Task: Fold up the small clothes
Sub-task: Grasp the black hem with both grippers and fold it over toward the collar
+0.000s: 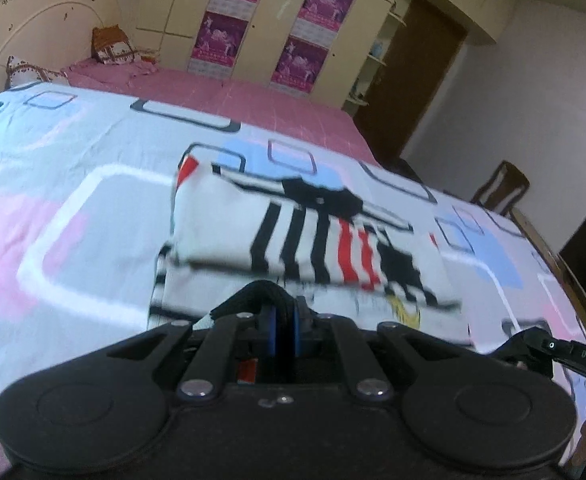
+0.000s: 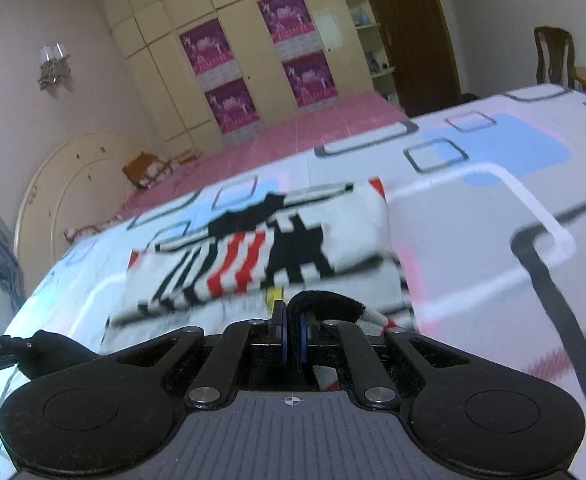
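Two hand-held grippers, left and right, each have their jaws clamped on the near black-trimmed hem of a small striped garment. Judging by the doubled layers, a fold is under way; next the hem likely needs carrying forward and releasing. The garment lies just ahead on the patterned bedsheet, wardrobe beyond.

Home bedroom. Large bed with patterned sheet and pink cover, curved cream headboard, pillows against it. Cream built-in wardrobe with purple posters, brown wooden door, wooden chair, wall lamp.
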{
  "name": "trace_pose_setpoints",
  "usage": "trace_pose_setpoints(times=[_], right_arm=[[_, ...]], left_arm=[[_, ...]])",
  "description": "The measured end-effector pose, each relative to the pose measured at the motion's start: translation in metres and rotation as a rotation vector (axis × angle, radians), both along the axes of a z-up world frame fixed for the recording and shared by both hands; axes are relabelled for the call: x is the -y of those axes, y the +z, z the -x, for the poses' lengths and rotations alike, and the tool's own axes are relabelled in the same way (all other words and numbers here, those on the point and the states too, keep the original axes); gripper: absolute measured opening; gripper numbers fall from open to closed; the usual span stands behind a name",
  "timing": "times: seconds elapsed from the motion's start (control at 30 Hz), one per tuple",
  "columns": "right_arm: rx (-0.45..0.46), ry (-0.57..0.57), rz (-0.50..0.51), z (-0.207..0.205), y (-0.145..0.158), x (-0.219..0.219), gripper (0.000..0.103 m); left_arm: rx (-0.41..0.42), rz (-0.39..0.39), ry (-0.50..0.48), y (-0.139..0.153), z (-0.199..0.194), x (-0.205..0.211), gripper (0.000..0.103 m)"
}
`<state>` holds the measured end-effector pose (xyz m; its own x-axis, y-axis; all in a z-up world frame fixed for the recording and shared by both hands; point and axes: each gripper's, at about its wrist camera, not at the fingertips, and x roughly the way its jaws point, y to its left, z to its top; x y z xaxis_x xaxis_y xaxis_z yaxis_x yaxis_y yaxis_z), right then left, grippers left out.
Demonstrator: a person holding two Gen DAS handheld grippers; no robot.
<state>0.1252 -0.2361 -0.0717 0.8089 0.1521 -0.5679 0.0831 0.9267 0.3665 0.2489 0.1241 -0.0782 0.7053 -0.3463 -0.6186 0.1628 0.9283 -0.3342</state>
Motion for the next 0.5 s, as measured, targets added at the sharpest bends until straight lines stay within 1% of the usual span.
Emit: trace_pose_setpoints(times=[0.23, 0.5], right_arm=[[0.033, 0.001, 0.000, -0.073, 0.003, 0.018, 0.005], [0.027, 0.012, -0.026, -0.159, -0.003, 0.031, 0.005]], left_arm=[[0.036, -0.018, 0.036, 0.005, -0.062, 0.014, 0.008], [0.057, -0.039, 0.078, 0.003, -0.129, 0.025, 0.008]])
